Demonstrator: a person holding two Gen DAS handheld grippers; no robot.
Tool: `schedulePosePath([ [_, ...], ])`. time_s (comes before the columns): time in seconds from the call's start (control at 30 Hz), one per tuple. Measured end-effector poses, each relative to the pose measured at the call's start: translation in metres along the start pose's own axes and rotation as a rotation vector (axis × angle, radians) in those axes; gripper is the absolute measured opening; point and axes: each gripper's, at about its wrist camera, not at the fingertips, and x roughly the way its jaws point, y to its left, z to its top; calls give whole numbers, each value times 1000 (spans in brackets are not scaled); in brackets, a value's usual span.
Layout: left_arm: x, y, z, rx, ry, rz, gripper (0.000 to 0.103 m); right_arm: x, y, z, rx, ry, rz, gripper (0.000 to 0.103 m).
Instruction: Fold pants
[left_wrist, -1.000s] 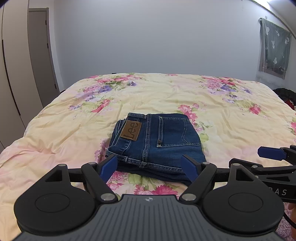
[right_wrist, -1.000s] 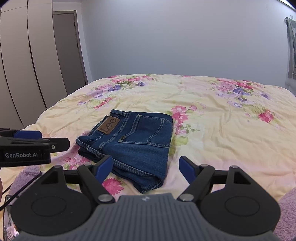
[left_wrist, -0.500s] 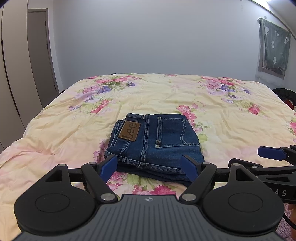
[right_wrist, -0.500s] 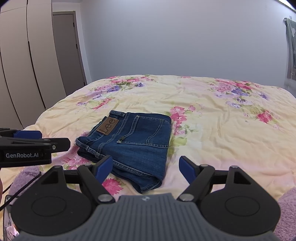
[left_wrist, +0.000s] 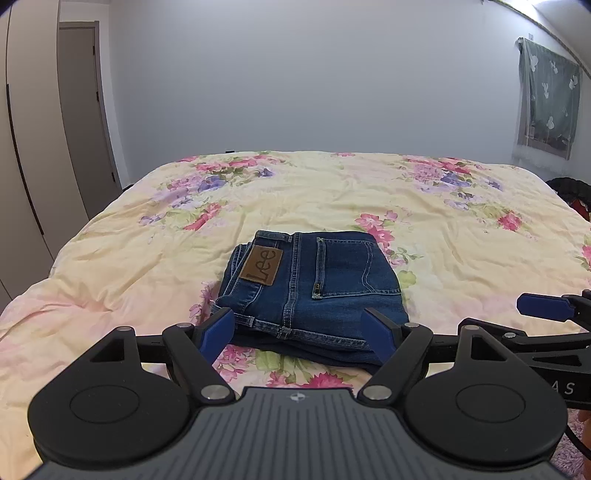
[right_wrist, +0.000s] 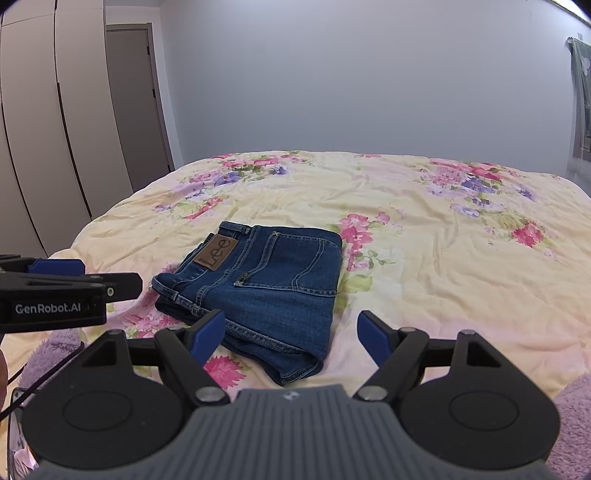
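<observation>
Leftmost, the left hand-held gripper (left_wrist: 299, 328) hovers with blue fingers apart, holding nothing. Centre: folded Lee jeans (left_wrist: 314, 291) lie on the floral duvet (left_wrist: 461, 240) of the bed, brown patch up. Right: the right hand-held gripper (right_wrist: 291, 332) hovers, likewise spread and unloaded, near the jeans' near edge.

Left claw (left_wrist: 301, 334) spread wide, holding nothing; right claw (right_wrist: 291, 334) likewise, level beside it.
</observation>
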Motion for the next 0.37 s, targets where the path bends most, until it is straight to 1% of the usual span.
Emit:
schedulePosePath([
  [0.37, 0, 3, 0, -7, -5, -1, 91, -2, 2, 1, -2, 1, 2, 75],
])
